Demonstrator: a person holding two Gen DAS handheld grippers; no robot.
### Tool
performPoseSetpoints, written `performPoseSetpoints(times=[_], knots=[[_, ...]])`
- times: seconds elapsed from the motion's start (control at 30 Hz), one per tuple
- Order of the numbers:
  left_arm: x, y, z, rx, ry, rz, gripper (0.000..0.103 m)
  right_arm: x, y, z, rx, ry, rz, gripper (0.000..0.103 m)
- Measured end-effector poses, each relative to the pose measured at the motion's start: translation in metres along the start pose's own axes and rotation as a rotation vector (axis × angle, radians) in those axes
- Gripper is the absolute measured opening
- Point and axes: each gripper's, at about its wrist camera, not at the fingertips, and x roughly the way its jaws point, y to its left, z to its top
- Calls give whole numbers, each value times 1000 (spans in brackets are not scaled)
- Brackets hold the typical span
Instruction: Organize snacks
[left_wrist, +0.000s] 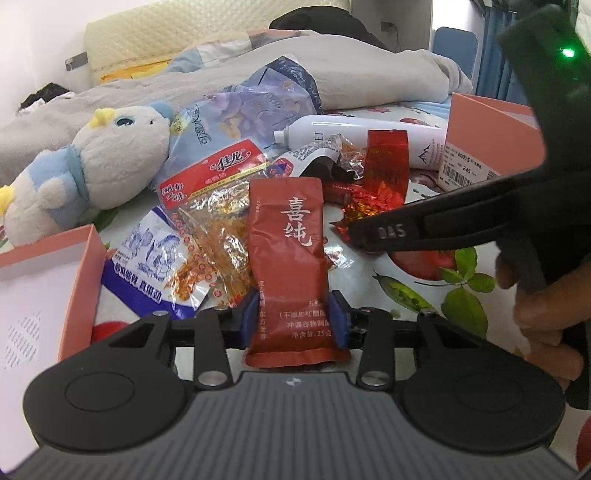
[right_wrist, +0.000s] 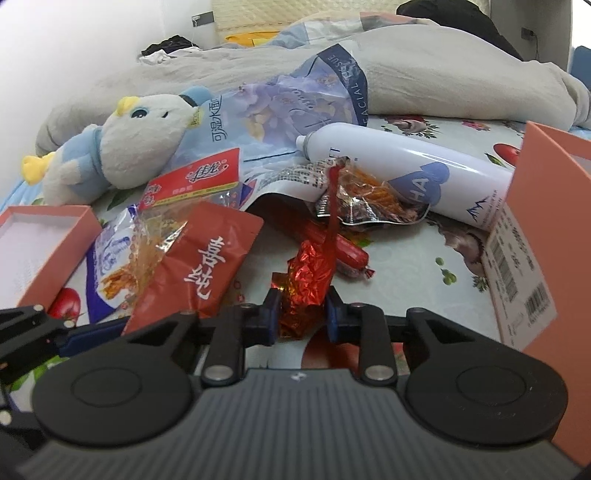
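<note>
Two grippers' fingers, left (left_wrist: 294, 316) clamping one red sachet (left_wrist: 286, 236), right (right_wrist: 301, 314) one foil wrapper (right_wrist: 308, 280).

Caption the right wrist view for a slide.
Right claw shut on a crinkled red foil wrapper, with a red sausage and white spray bottle beyond.

My left wrist camera sits just behind its own fingers, looking forward and down at the bed from close by, with the red sachet (left_wrist: 286, 258) filling its centre. My right wrist camera looks the same way from further right, low and near. Both views share the plush toy (left_wrist: 92, 162) (right_wrist: 122, 147), the white bottle (left_wrist: 369, 138) (right_wrist: 406, 173) and the sachet (right_wrist: 199, 258).
</note>
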Motion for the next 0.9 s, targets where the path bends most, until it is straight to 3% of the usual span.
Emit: performPoseSetpoints(times=[0.9], knots=[[-103,6,-45,-273,28,21,40,-114,23,-53,-37,29,19,24]])
